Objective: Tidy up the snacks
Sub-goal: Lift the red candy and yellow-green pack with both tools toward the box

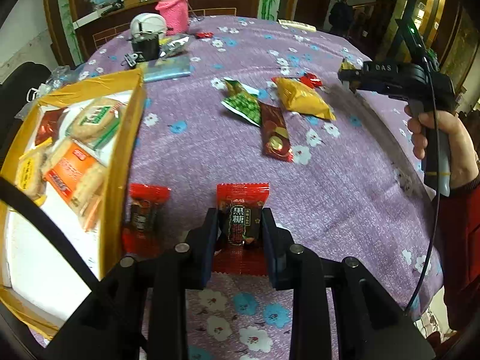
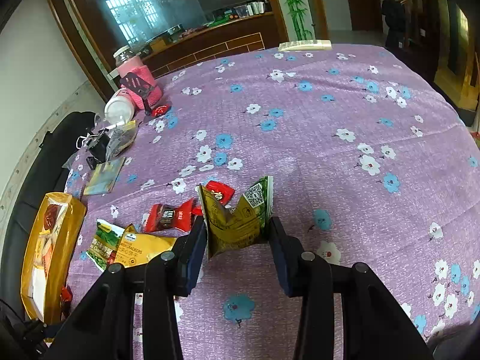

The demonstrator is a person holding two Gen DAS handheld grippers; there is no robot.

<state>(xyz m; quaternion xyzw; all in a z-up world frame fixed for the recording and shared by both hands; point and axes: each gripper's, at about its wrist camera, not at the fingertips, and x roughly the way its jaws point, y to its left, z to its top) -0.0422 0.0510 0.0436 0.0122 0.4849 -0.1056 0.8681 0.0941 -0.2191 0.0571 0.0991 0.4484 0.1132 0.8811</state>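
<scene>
Snacks go left into the cardboard box (image 1: 120,162): the left claw (image 1: 240,228) pinches a red brown-sugar candy (image 1: 242,210) just right of the box wall; the right claw (image 2: 238,234) grips a crumpled green-gold packet (image 2: 237,219), far right of the box.

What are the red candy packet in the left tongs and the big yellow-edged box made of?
The red candy packet looks like glossy plastic film: it has crimped, zigzag ends. The yellow-edged box looks like cardboard wrapped in shiny yellowish tape, though that is less certain.

snack box (image 1: 120,162) left on tablecloth (image 1: 330,195), loose packets (image 1: 303,99) right of it
</scene>
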